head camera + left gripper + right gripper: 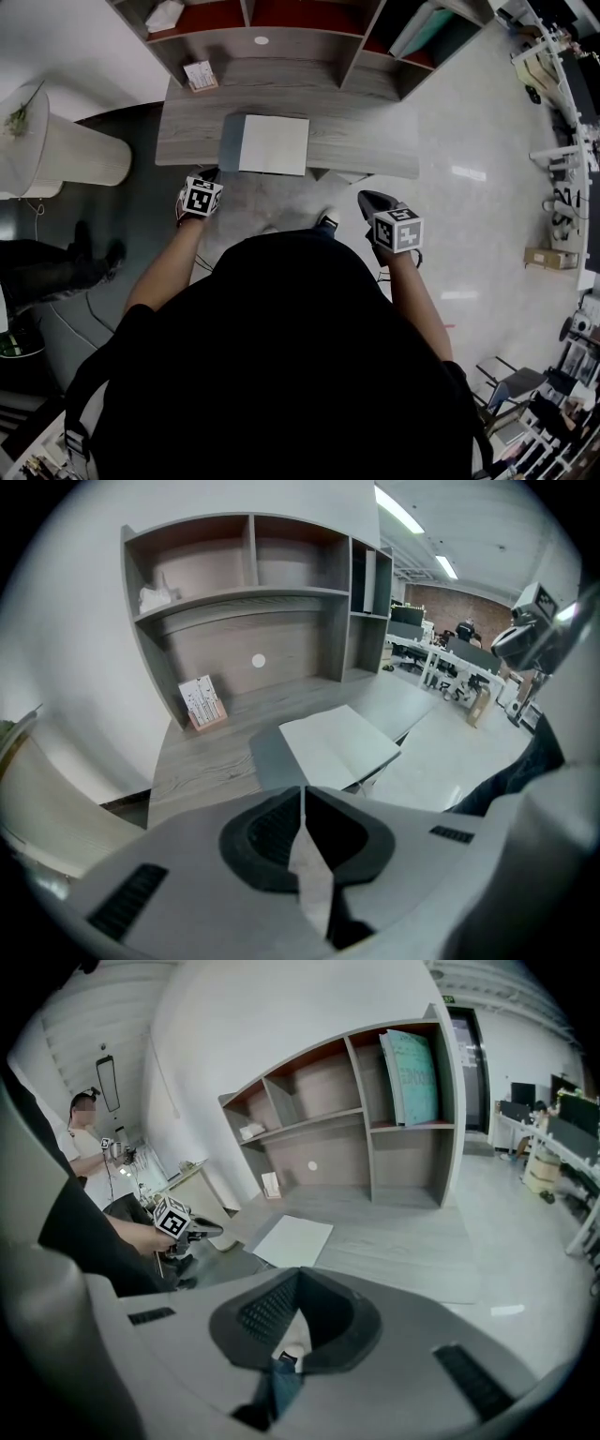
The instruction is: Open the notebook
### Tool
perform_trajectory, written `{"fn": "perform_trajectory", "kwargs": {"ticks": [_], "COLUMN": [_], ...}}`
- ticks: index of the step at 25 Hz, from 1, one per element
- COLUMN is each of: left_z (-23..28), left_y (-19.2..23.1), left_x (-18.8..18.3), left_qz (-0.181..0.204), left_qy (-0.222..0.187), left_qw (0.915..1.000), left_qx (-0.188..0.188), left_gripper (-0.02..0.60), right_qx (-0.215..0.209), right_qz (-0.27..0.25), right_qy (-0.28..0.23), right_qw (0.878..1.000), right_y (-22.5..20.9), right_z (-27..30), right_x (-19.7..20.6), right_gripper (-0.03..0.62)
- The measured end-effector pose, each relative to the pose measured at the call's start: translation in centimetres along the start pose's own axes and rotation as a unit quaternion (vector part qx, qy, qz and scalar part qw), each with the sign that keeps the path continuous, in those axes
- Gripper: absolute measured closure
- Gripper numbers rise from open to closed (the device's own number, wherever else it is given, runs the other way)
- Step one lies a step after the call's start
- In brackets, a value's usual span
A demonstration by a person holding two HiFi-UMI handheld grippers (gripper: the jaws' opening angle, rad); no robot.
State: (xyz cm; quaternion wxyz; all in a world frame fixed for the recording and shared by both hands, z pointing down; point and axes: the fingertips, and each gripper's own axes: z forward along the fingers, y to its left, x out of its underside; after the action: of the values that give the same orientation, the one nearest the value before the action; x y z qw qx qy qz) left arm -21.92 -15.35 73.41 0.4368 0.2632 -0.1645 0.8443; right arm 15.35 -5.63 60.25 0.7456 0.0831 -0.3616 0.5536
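**Fingers (270, 834) pressed together on both grippers, nothing gripped**

Holds the left gripper (207, 174) out on a bare, nearly straight forearm, tips pitched down and forward, just short of the desk's (187, 131) front edge. Carries the right gripper (366, 199) on a bent arm, lower in the head view and well back from the desk, over the floor (469, 141). Meets tip to tip in the left gripper view (302, 794), ribbed dark pads closed to a thin line. Same in the right gripper view (298, 1277): pads together, only floor and a shoe seen through the gap behind them.

Lies flat near the desk's front edge, between the two grippers and touched by neither: the notebook (274, 143), a plain white rectangle with a flat grey panel along its left side. Cannot tell whether that panel is a turned-back cover.

Grey wood-grain desk top, straight-edged, under a cubbied shelf unit (309, 42) with reddish inner faces. Small upright card stand (201, 75) at the back left, well apart from the notebook. Bare desk surface on both sides of the notebook; pale glossy floor to the right.
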Motion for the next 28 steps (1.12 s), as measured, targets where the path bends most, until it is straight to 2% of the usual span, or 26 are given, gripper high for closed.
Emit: {"fn": "perform_trajectory", "kwargs": {"ticks": [11, 21, 28], "left_z": [-1.1, -2.3, -2.5], "left_y": [-0.7, -1.3, -1.3], "left_x": [-2.7, -6.6, -7.0], "left_qz": [-0.032, -0.024, -0.025], "left_qy": [-0.033, -0.073, -0.083], "left_qw": [0.9989, 0.9968, 0.9958], "left_qx": [0.012, 0.023, 0.03], "left_gripper": [0.56, 0.56, 0.56], "right_qx": [0.01, 0.051, 0.059], "right_qz": [-0.033, -0.025, -0.017], "right_qy": [-0.025, -0.075, -0.084], "right_qw": [0.999, 0.996, 0.995], "right_y": [-1.2, -4.7, -5.0], "right_z": [-0.7, -3.4, -3.7], "right_x": [-3.8, -8.3, -8.7], "right_gripper": [0.594, 0.594, 0.594]}}
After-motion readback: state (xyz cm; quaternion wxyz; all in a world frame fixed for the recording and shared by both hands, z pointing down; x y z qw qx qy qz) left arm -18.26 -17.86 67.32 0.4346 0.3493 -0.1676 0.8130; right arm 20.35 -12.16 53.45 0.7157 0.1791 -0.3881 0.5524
